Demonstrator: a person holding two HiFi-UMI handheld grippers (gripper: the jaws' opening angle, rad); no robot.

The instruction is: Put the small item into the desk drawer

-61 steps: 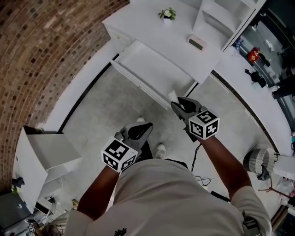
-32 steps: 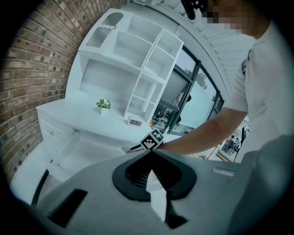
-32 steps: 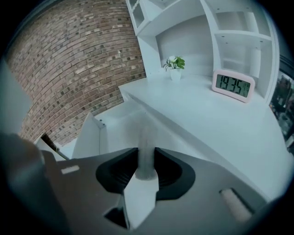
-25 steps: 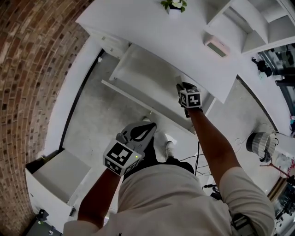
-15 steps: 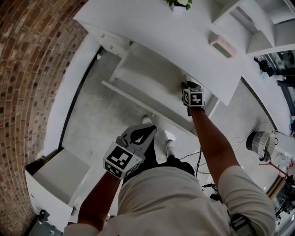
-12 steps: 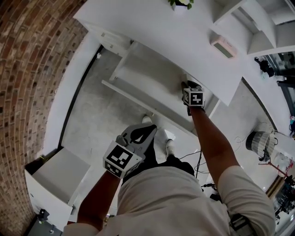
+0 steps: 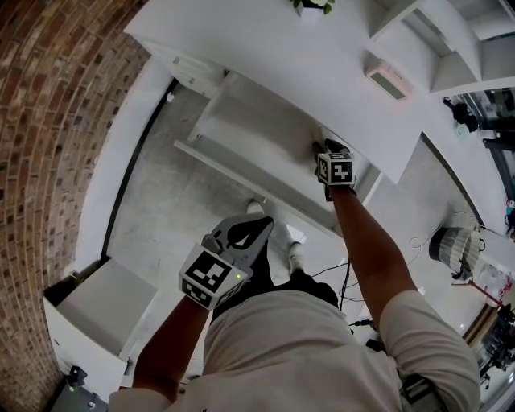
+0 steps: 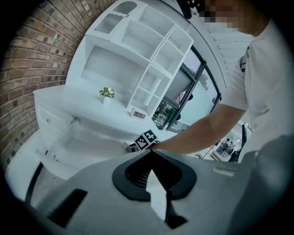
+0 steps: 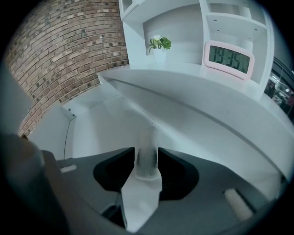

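Note:
The white desk drawer stands pulled out under the desk top. My right gripper reaches into its right rear corner. In the right gripper view a small translucent, cylinder-like item stands blurred between the jaws of the right gripper, over the drawer floor. The jaws are opening and sit close beside the item without a clear squeeze. My left gripper hangs in front of the drawer at waist height, shut and holding nothing; the left gripper looks toward the desk.
On the desk stand a small potted plant and a pink digital clock, with white shelving behind. A brick wall runs along the left. Another open white drawer unit sits at lower left.
The right gripper went from in front of the drawer into its right rear corner and has stayed there for the last second. The left gripper has hardly moved.

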